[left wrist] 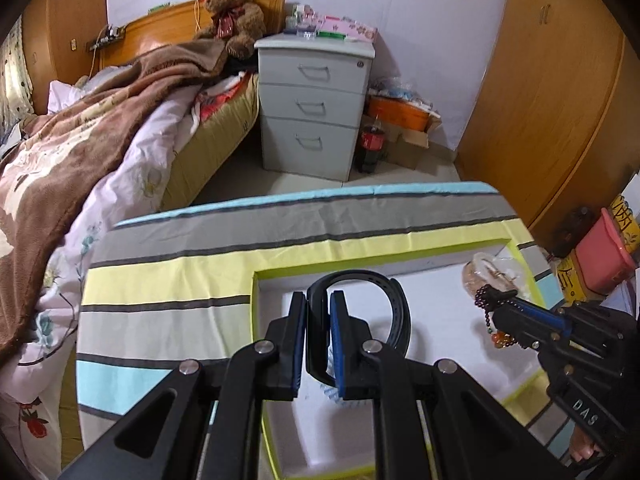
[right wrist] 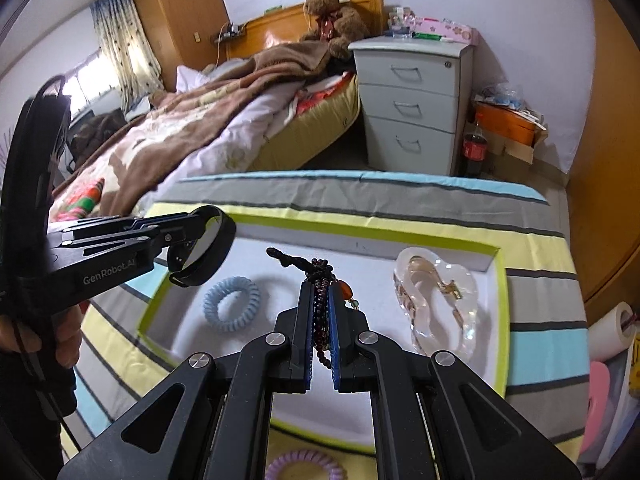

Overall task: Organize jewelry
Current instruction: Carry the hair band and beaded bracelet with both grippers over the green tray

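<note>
My left gripper (left wrist: 318, 300) is shut on a black wristband (left wrist: 394, 300) and holds it above the left part of a white tray with a green rim (right wrist: 498, 280). That gripper and band also show in the right wrist view (right wrist: 208, 248). My right gripper (right wrist: 320, 292) is shut on a dark bead bracelet (right wrist: 320, 276) with orange and green beads, held over the tray's middle; it shows in the left wrist view (left wrist: 494, 300). In the tray lie a blue spiral hair tie (right wrist: 231, 304) and a clear bag with a gold piece (right wrist: 438, 300).
The tray sits on a striped cloth (left wrist: 180, 280) over a table. A purple spiral hair tie (right wrist: 306, 466) lies near the tray's front edge. A bed (left wrist: 80, 140), a grey drawer cabinet (left wrist: 314, 108) and a cola bottle (left wrist: 372, 142) stand beyond.
</note>
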{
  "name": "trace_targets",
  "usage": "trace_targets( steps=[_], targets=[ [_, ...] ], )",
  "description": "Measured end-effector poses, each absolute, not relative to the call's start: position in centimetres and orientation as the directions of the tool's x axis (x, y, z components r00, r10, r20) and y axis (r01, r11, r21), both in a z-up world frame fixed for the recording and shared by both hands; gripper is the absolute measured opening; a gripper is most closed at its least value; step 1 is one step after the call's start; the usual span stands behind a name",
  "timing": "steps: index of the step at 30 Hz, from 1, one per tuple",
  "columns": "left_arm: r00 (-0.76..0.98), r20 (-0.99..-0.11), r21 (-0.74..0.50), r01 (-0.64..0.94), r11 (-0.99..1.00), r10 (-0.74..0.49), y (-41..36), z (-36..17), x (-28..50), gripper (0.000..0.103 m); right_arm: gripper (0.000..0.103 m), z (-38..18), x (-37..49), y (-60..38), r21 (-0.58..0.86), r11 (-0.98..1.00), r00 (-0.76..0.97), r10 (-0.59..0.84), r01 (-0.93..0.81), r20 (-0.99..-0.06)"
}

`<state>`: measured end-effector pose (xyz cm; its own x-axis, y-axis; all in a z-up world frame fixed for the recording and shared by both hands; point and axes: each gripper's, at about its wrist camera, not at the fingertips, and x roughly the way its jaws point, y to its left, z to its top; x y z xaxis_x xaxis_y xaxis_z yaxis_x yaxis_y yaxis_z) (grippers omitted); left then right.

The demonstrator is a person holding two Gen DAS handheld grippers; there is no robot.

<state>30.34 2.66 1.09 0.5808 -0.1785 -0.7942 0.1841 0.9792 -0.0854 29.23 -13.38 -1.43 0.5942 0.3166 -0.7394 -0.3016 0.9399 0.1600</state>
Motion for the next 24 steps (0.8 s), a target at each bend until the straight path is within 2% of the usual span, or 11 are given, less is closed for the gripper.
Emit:
trace_targets(
  steps=[4,24],
  targets=[
    [0.566,-0.805,-0.084,0.19,0.978,-0.179,2.1,0.0,31.3,0.013,0.006,-2.6,30.0,-12.7,0.097,0.948,0.596,0.268,-0.303,-0.757],
    [0.535,-0.831,-0.073,0.168,0.983,-0.153,1.9,-2.7,33.8,0.013,0.006,-5.2,32.2,-11.2,0.029,0.95,0.566,0.21,-0.312,-0.797]
  ],
)
